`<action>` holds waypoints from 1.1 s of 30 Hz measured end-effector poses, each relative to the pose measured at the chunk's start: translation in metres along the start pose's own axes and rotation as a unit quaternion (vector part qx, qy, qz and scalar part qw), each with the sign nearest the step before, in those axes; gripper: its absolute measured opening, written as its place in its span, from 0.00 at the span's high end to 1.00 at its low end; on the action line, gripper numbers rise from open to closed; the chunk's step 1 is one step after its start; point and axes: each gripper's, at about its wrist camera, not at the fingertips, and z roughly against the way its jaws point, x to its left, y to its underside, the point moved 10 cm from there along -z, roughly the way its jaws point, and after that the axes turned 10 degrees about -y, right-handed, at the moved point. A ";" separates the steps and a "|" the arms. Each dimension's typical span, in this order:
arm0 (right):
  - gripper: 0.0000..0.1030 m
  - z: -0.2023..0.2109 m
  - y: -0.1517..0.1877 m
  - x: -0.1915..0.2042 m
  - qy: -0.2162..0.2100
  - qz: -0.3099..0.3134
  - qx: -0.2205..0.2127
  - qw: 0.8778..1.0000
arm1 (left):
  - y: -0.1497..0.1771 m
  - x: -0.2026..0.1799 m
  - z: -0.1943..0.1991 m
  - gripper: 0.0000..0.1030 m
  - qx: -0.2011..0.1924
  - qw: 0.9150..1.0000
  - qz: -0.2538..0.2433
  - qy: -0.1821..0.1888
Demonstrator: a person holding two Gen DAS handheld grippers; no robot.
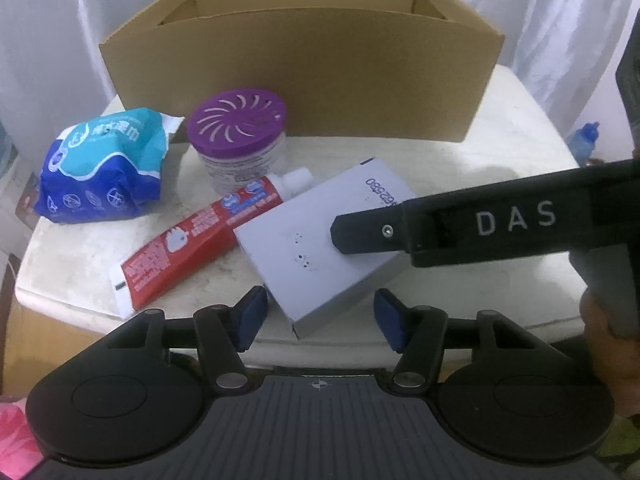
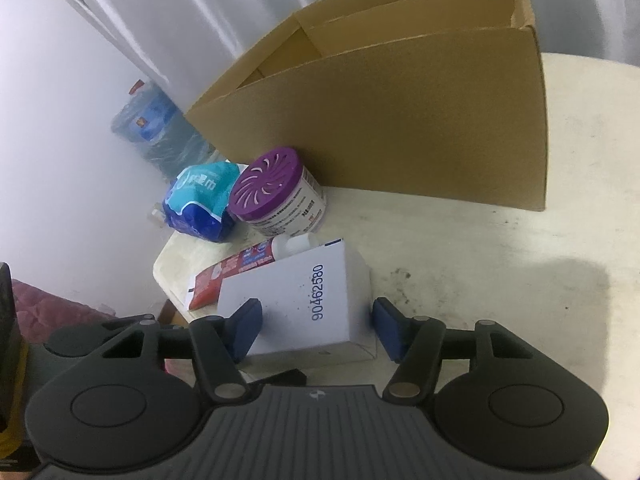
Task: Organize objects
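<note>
Between the spread blue fingers (image 2: 246,330) of the right gripper (image 2: 316,330), the white box (image 2: 296,300) is lying flat on the table (image 2: 480,280). At 6 o'clock below the box, the left gripper (image 1: 318,318) is hovering, also spread wide. At 10 o'clock, the red tube (image 1: 192,246) is touching the box, and the cardboard carton (image 1: 304,84) is standing at 12 o'clock.

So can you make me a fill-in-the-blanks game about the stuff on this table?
1. The round jar has a ____ lid.
2. The right claw is open around the white ____, printed with a number.
3. The toothpaste tube is mostly ____.
4. Behind everything stands a brown ____ box.

Missing words: purple; box; red; cardboard
</note>
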 end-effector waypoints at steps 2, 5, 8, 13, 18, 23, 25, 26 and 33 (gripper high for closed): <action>0.37 0.004 0.001 -0.002 0.004 -0.003 0.001 1.000 | 0.001 -0.008 0.003 0.42 -0.001 1.000 -0.002 0.008; 0.37 0.011 0.006 -0.004 0.010 -0.005 0.004 1.000 | 0.007 -0.018 0.009 0.42 -0.003 1.000 -0.008 0.015; 0.37 0.021 0.012 -0.006 0.018 -0.005 0.005 1.000 | 0.012 -0.028 0.014 0.42 -0.004 0.999 -0.018 0.028; 0.37 0.036 0.018 -0.010 0.032 -0.002 -0.002 0.999 | 0.016 -0.042 0.018 0.41 -0.006 0.998 -0.030 0.054; 0.37 0.043 0.016 -0.012 0.034 -0.002 -0.015 0.999 | 0.017 -0.042 0.015 0.34 -0.017 0.998 -0.042 0.043; 0.37 0.044 0.015 -0.015 0.035 -0.006 -0.015 0.999 | 0.018 -0.043 0.010 0.33 -0.010 0.997 -0.066 0.029; 0.37 0.043 0.017 -0.017 0.033 -0.011 -0.011 0.999 | 0.015 -0.044 0.007 0.33 -0.012 0.997 -0.068 0.023; 0.37 0.042 0.018 -0.018 0.032 -0.014 -0.009 0.999 | 0.014 -0.045 0.006 0.32 -0.013 0.997 -0.069 0.023; 0.37 0.038 0.021 -0.017 0.014 -0.030 -0.007 0.999 | 0.013 -0.043 0.006 0.31 -0.013 0.998 -0.060 0.025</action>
